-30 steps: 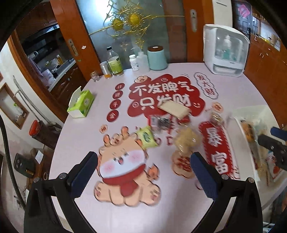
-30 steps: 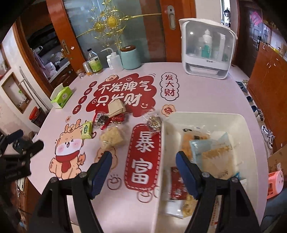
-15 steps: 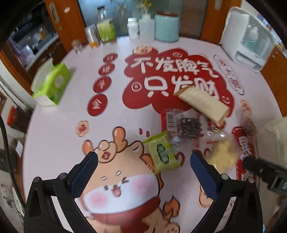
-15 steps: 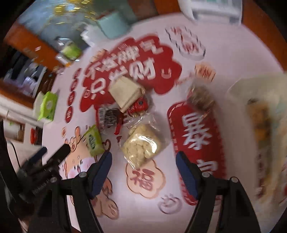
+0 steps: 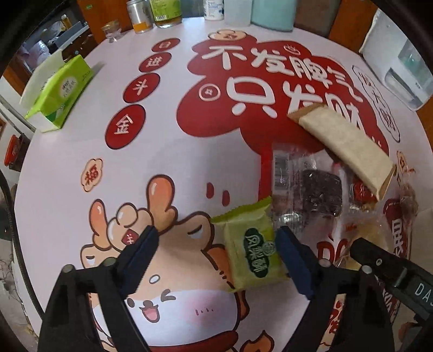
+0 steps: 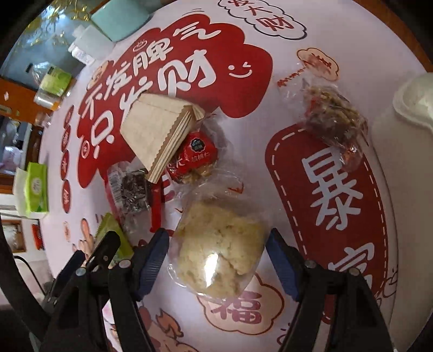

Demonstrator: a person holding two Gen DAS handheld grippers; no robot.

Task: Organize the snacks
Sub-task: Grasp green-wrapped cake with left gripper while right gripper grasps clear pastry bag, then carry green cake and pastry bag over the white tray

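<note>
My left gripper point(image 5: 216, 251) is open, low over the table, with a green snack packet point(image 5: 250, 249) lying against its right finger. My right gripper point(image 6: 217, 253) is open and straddles a clear bag of pale rice puff point(image 6: 219, 249); the pads do not touch it. A beige wafer pack point(image 6: 159, 130) point(image 5: 343, 143), a red snack point(image 6: 194, 151), a dark seaweed packet point(image 5: 319, 193) point(image 6: 132, 189) and a clear bag of brown nut snack point(image 6: 333, 119) lie beyond on the table. The white bin point(image 6: 414, 105) shows at the right edge.
A green tissue box point(image 5: 59, 92) point(image 6: 35, 186) stands at the table's left side. Bottles, a can point(image 5: 139, 15) and a mint canister point(image 6: 121, 19) line the far edge. A white appliance point(image 5: 400, 70) sits at the far right.
Both grippers have dropped and moved forward toward the snack pile. The left one has reached the green packet; the right one has moved left from the bin to the rice puff bag.
</note>
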